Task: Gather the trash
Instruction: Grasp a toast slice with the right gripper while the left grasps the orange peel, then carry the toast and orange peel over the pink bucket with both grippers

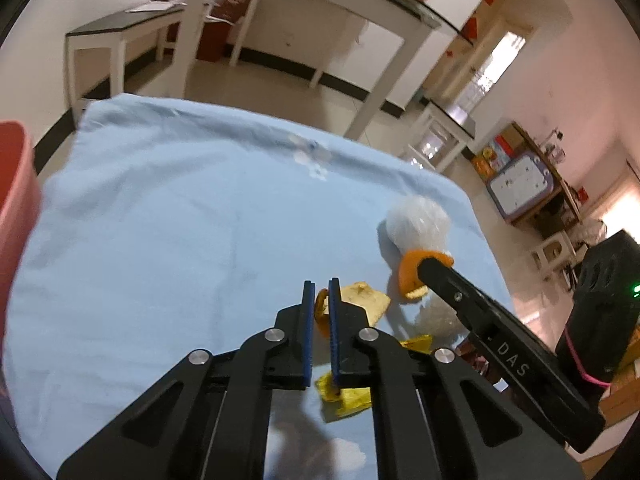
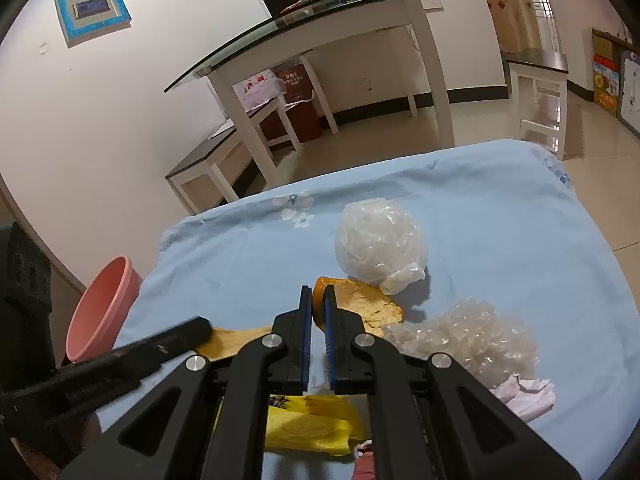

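Trash lies on a light blue cloth (image 1: 160, 208) over a table. My left gripper (image 1: 321, 286) is shut on an orange peel (image 1: 362, 300), pale side up. My right gripper (image 2: 318, 292) is shut on a second orange peel (image 2: 368, 304); it shows in the left wrist view (image 1: 410, 276) at the right gripper's tip. A white crumpled plastic bag (image 2: 378, 242) lies just beyond it, also in the left wrist view (image 1: 418, 222). A clear crinkled wrapper (image 2: 464, 336), a yellow wrapper (image 2: 308, 428) and a white paper scrap (image 2: 524, 394) lie near the front edge.
A pink bin (image 2: 102, 308) stands below the table's left edge; its rim shows in the left wrist view (image 1: 14, 184). White tables (image 2: 320, 48) and benches stand on the tiled floor beyond. Boxes and a board lean at the right wall (image 1: 520, 176).
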The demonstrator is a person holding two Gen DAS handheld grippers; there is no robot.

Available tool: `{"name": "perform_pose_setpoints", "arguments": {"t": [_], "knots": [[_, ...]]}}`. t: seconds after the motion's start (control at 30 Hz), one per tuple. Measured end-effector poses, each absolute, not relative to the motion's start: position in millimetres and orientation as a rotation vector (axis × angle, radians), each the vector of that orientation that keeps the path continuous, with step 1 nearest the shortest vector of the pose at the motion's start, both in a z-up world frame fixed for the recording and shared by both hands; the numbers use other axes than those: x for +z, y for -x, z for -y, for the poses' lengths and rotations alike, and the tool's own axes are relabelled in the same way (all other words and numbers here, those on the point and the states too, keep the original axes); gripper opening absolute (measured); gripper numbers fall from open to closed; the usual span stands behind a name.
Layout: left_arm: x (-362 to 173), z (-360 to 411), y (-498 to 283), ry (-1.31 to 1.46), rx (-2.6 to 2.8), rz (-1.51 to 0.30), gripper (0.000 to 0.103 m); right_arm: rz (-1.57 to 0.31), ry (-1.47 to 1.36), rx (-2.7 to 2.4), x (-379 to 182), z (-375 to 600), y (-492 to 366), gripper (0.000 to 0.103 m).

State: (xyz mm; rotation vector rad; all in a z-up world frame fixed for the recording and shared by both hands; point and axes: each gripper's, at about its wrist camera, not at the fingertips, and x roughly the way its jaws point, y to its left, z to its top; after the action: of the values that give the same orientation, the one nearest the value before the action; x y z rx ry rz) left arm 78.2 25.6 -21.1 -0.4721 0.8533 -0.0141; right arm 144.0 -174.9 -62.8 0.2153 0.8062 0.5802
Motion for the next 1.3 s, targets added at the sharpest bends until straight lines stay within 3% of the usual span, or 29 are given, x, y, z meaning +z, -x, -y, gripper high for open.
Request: {"name": "perform_pose_setpoints", "arguments": {"t": [0.73, 1.3], "knots": [[14.9, -85.1, 13.2, 0.445, 0.141, -0.701, 0.006, -0.821, -0.29, 0.831, -37.8, 142.4, -107.6, 0.005], [37.5, -159.3, 84.3, 0.461, 0.353, -0.557, 0.006, -0.793, -0.139, 1.084, 8.6, -0.2, -62.9, 0.005]]}}
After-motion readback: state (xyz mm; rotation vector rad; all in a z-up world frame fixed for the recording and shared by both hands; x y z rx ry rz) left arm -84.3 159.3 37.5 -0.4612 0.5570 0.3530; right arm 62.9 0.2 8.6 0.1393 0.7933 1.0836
